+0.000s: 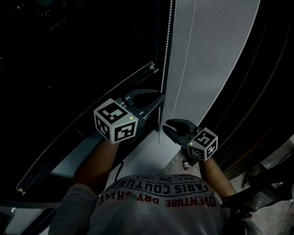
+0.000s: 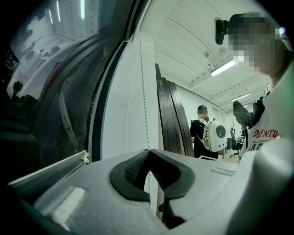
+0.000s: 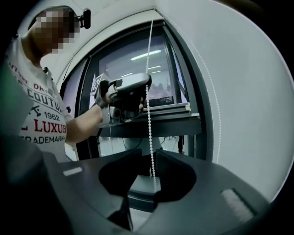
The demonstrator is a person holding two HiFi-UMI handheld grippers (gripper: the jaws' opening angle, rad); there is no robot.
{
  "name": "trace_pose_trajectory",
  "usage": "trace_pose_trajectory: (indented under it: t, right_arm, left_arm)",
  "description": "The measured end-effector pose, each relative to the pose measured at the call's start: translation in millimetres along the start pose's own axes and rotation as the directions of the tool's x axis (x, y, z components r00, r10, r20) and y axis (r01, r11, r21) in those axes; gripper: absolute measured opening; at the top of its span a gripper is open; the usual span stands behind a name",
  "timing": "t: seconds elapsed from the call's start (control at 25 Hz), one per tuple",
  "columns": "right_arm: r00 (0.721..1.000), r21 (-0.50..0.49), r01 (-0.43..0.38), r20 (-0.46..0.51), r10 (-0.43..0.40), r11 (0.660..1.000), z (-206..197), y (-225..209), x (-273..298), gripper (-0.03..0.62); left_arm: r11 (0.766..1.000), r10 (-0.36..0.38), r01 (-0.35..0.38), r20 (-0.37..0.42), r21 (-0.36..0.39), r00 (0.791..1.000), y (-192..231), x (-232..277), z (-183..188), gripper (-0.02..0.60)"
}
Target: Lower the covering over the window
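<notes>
Right gripper view: the bead chain (image 3: 150, 133), likely light and limp, hangs left of the blind (image 3: 248, 101), clenched above by the left gripper (image 3: 147, 87), free between the parted jaws of the right gripper (image 3: 148, 151); pinch across beads.

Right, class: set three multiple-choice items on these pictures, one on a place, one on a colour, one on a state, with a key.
1. The bead chain hangs where? A) between the tips of the right tongs B) round a marker cube C) on the floor
2. The blind is: A) red B) white C) green
3. The left tongs are: A) wide open B) shut on the chain C) out of view
Key: 1A, chain in the parted gap; 2B, pale panel; 3B, tips meet on the beads.
</notes>
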State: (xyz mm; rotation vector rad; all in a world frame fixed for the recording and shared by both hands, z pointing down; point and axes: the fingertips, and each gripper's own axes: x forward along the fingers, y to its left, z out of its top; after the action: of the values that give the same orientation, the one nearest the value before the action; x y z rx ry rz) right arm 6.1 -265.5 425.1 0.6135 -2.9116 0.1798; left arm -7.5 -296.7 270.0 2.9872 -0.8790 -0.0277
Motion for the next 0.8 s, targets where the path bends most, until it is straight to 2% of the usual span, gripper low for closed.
trace_pose_trajectory:
  t: [0.12, 0.24, 0.4, 0.6, 0.8]
  right_arm:
    - [0.999, 0.024, 0.006, 0.031, -0.006, 1.000, 11.6, -2.3, -6.5, 0.089]
    - [0.996, 0.028, 0.009, 0.086, -0.011, 1.000, 36.4, -5.3, -14.7, 0.089]
    - [0.990, 0.016, 0.006, 0.138, -0.008, 1.000, 64.5, -4.4, -22.5, 0.089]
    - [0.989, 0.015, 0.006, 0.151, -0.009, 1.000, 74.2, -0.7, -21.3, 0.089]
    - [0.987, 0.013, -0.001, 0.158, -0.001, 1.000, 84.4, 1.9, -17.2, 0.089]
  left_arm:
    - [0.999, 0.018, -0.016, -0.050, 0.036, 0.999, -0.5, -1.4, -9.5, 0.006]
    - [0.998, 0.033, -0.025, -0.142, 0.058, 0.989, -4.3, 1.5, -44.2, 0.006]
    - [0.999, 0.044, -0.048, -0.136, -0.024, 0.990, -0.4, -0.5, -72.9, 0.007]
    - [0.998, 0.048, -0.053, -0.159, -0.033, 0.986, -4.3, -1.8, -93.0, 0.008]
    - [0.998, 0.038, -0.047, -0.221, -0.037, 0.975, -14.9, 0.7, -127.9, 0.008]
